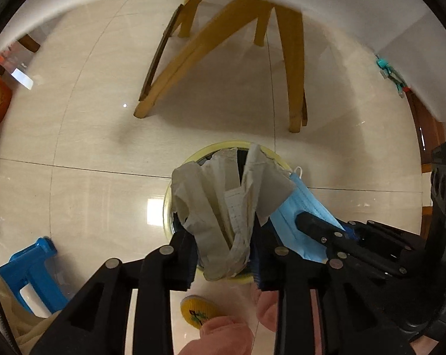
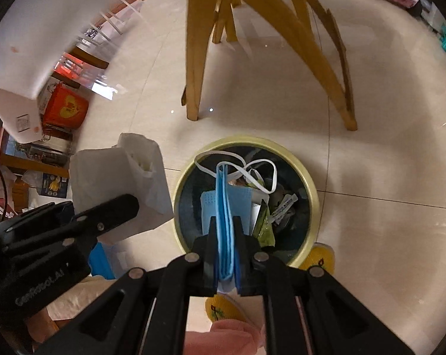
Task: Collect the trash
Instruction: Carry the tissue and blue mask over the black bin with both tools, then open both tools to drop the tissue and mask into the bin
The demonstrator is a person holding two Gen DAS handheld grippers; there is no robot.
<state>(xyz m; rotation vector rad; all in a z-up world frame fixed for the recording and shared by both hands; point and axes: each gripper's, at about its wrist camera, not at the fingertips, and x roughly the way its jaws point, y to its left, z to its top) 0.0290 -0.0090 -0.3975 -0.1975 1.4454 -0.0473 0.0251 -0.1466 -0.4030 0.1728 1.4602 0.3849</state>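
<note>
Trash hangs over the round bin because we clamp a blue mask in the right hand-held gripper and crumpled tissue in the left hand-held gripper, ready to drop both inside.
</note>
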